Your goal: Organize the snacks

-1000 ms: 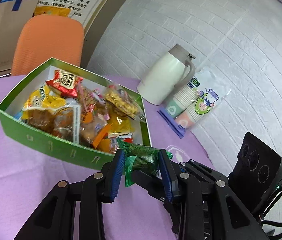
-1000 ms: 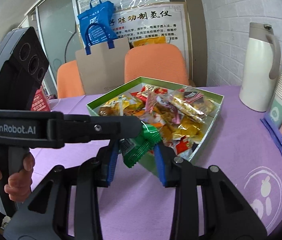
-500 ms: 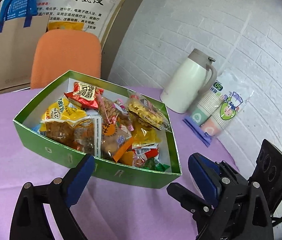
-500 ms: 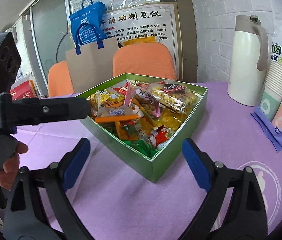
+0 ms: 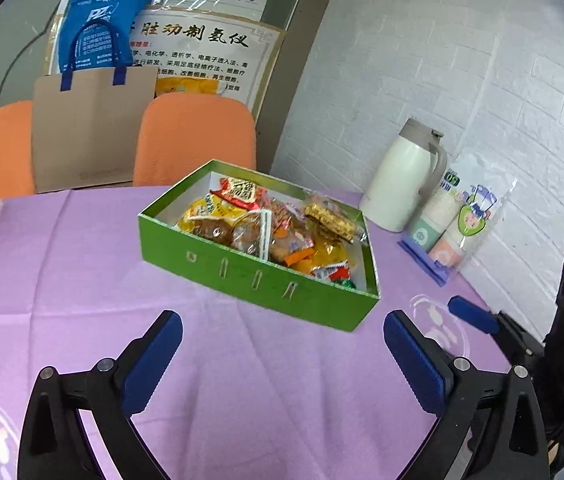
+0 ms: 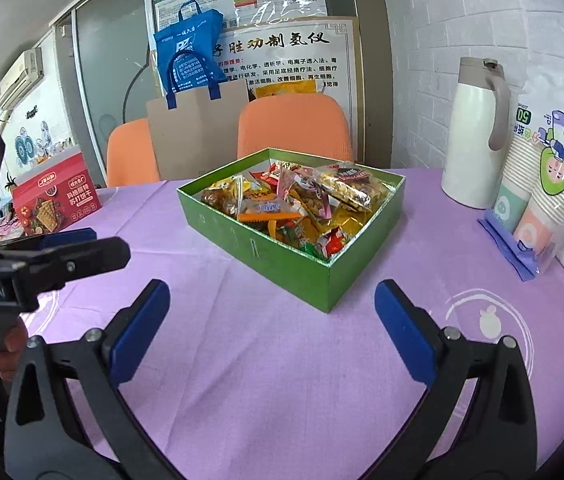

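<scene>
A green box [image 5: 242, 276] full of wrapped snacks [image 5: 266, 228] sits on the purple tablecloth; it also shows in the right wrist view [image 6: 282, 268]. A green snack packet [image 5: 346, 283] lies in the box's near corner. My left gripper [image 5: 282, 344] is open and empty, a little short of the box's front wall. My right gripper [image 6: 272, 318] is open and empty, facing the box's near corner. The right gripper's blue pad [image 5: 473, 314] shows at the right of the left wrist view; the left gripper's body [image 6: 42, 264] shows at the left of the right wrist view.
A white thermos [image 6: 475, 132] and a bag of paper cups [image 6: 541, 184] stand at the right by the brick wall. A red snack carton [image 6: 56, 202] sits at the table's far left. Two orange chairs [image 5: 194, 140] and a brown paper bag [image 5: 90, 128] stand behind the table.
Both grippers held a green snack packet over the box's near corner, then opened and let it drop in. Both have since pulled back from the box.
</scene>
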